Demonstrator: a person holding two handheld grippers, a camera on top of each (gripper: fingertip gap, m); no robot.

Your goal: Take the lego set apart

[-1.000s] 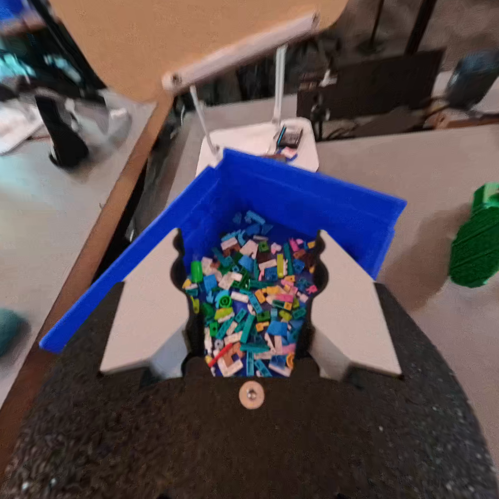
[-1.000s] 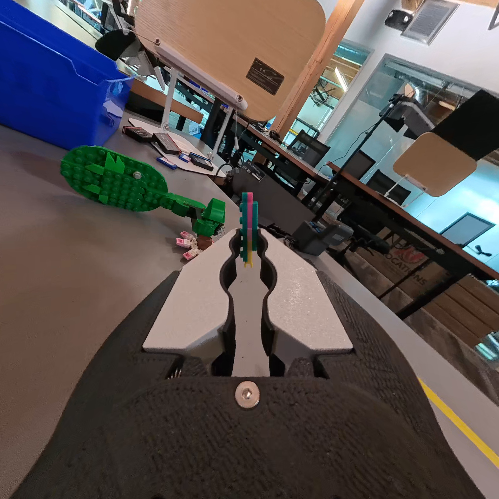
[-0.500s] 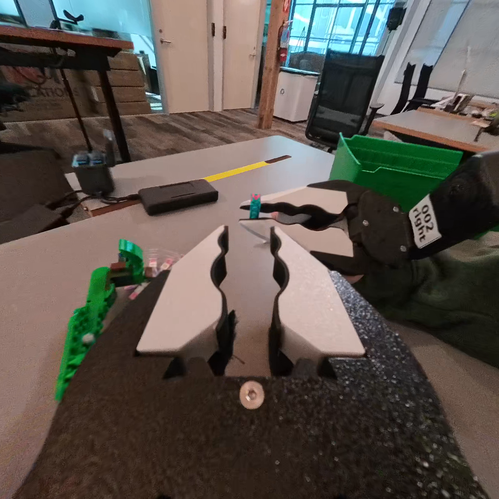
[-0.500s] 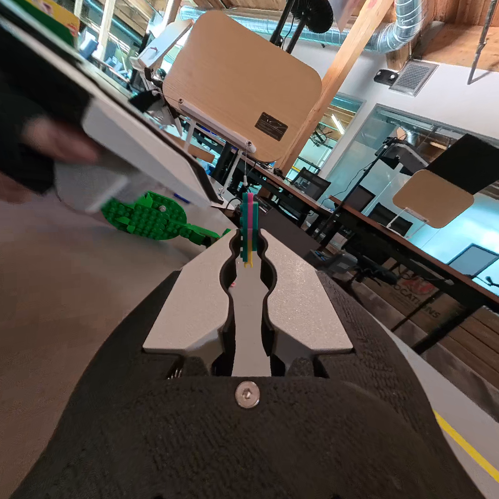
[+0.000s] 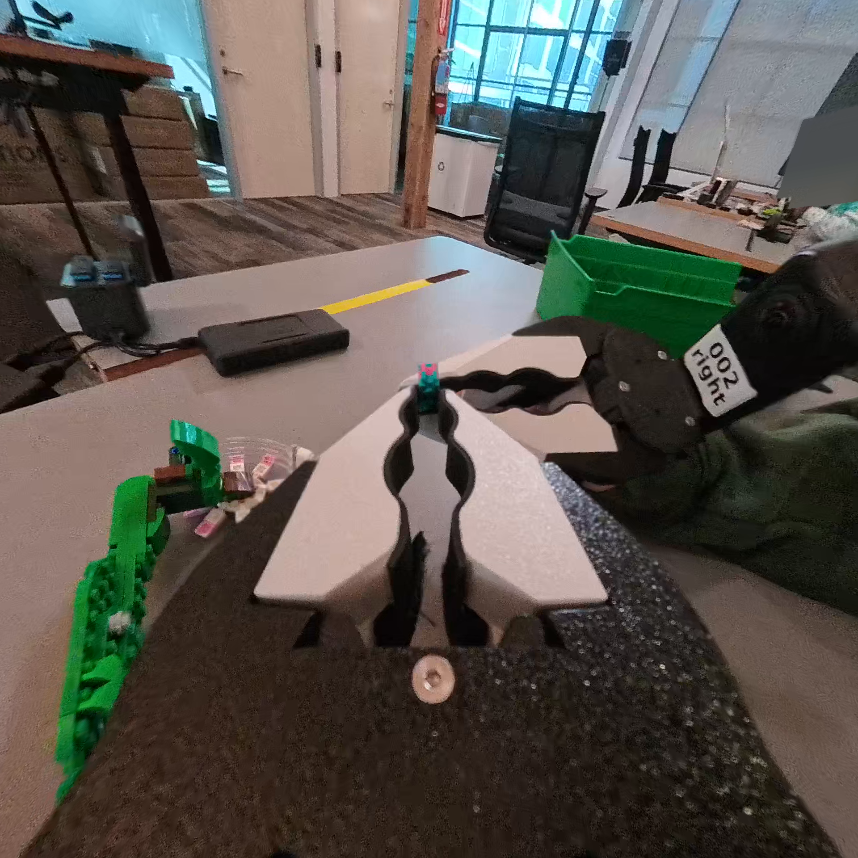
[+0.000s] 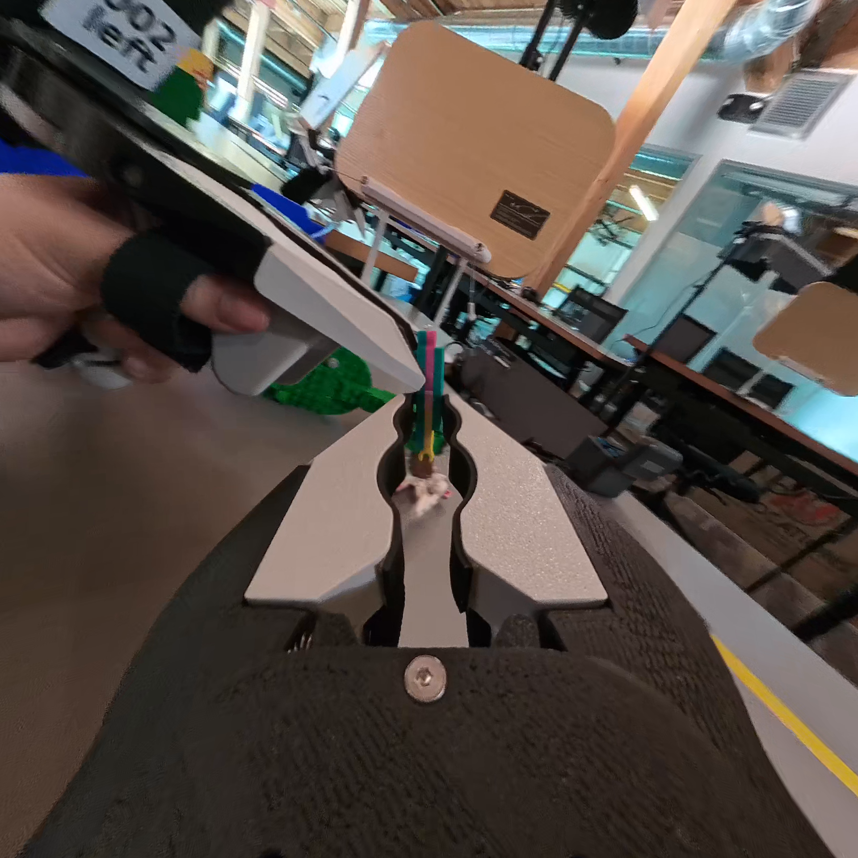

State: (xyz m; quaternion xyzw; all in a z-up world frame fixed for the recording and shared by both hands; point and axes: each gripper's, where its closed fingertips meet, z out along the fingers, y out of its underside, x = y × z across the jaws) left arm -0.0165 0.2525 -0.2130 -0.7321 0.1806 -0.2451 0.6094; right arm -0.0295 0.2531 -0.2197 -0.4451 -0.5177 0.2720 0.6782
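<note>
The right tongs [image 6: 427, 408] are clamped on a thin stack of teal, pink and yellow lego plates [image 6: 429, 371], held edge-on and upright above the grey surface [image 6: 116, 487], with the yellow piece hanging at its lower end. The left tongs [image 5: 427, 404] come in from the side and meet the same stack [image 5: 427, 390]; their tips are drawn close around its end, and in the left wrist view the teal and pink piece sits right between them, so they appear closed on it, though the contact itself is partly hidden. In the right wrist view a hand [image 6: 93, 288] in a black fingerless glove grips the left tool, whose pale finger [image 6: 334, 320] ends just beside the stack. The rest of the lego set, a green studded build [image 5: 111, 603] with a brown and green part at its far end, lies on the surface to the left of the left tongs, well apart from the stack, with small pink and white loose pieces [image 5: 218, 520] beside it. A green bin [image 5: 636, 292], a black flat device [image 5: 274, 339] and a strip of yellow tape [image 5: 376, 295] lie farther back on the surface.
</note>
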